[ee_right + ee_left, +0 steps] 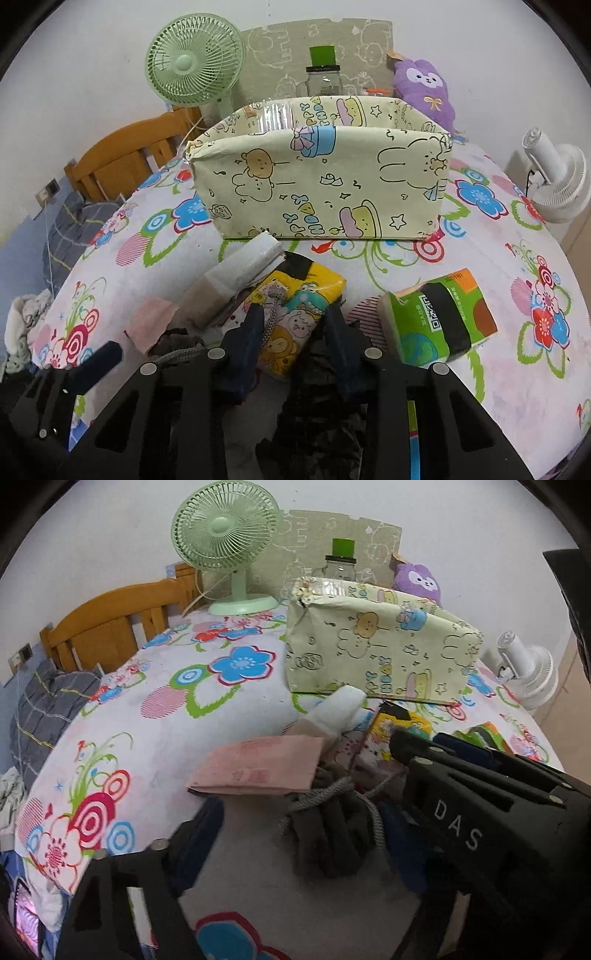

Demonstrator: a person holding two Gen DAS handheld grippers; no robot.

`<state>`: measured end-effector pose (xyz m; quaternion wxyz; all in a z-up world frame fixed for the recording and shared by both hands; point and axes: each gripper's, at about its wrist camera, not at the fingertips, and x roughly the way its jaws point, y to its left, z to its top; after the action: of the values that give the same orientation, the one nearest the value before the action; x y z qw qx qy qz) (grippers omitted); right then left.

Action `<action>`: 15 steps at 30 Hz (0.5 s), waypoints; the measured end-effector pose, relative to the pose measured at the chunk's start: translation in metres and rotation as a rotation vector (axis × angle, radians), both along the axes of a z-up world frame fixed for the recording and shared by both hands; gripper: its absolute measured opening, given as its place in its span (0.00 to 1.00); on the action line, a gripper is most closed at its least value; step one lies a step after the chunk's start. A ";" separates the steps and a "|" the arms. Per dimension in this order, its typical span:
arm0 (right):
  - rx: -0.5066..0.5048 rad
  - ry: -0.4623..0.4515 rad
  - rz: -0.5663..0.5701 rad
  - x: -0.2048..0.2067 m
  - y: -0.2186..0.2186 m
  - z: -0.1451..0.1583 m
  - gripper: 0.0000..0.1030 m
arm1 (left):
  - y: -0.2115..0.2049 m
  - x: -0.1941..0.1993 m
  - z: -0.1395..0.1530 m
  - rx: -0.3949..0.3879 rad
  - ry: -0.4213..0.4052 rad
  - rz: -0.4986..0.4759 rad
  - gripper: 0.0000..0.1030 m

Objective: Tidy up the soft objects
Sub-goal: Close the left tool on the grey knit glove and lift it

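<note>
A cream cartoon-print box (pixel 380 650) (pixel 325 184) stands open-topped on the flowered bed. In front of it lie a white roll (pixel 251 264), a yellow cartoon tissue pack (pixel 295 314) (pixel 402 723), a green tissue pack (pixel 439 319), a pink folded pack (pixel 258 768) and a dark grey drawstring pouch (pixel 328 830). My left gripper (pixel 306 812) is open, its fingers either side of the pouch. My right gripper (pixel 295 321) has its fingers on both sides of the yellow tissue pack's near end; the pouch cord lies over its left finger (pixel 255 325).
A green fan (pixel 192 59), a glass jar with a green lid (pixel 323 74) and a purple plush (pixel 424 88) stand behind the box. A white fan (pixel 557 181) is at the right. A wooden headboard (pixel 114 624) and a grey pillow (pixel 48 709) are at the left.
</note>
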<state>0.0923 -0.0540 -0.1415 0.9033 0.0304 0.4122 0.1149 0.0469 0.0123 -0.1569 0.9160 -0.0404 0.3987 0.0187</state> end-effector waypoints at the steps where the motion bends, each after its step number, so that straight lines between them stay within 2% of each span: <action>1: 0.003 -0.002 -0.001 -0.001 -0.001 0.001 0.35 | 0.000 0.000 0.000 -0.009 0.004 -0.006 0.71; 3: 0.010 -0.004 -0.002 -0.003 -0.002 0.002 0.34 | -0.003 0.000 0.000 -0.029 0.011 -0.024 0.57; 6: 0.021 -0.007 -0.010 -0.005 -0.006 0.004 0.30 | -0.006 0.000 0.002 -0.034 0.010 -0.032 0.46; 11: 0.024 -0.012 -0.013 -0.007 -0.008 0.006 0.26 | -0.007 -0.001 0.004 -0.035 -0.001 -0.031 0.42; 15: 0.028 -0.011 0.004 -0.007 -0.007 0.007 0.27 | -0.007 -0.003 0.011 -0.020 -0.013 -0.038 0.42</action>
<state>0.0851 -0.0614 -0.1346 0.9048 0.0417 0.4057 0.1229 0.0437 0.0049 -0.1461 0.9183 -0.0421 0.3936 -0.0030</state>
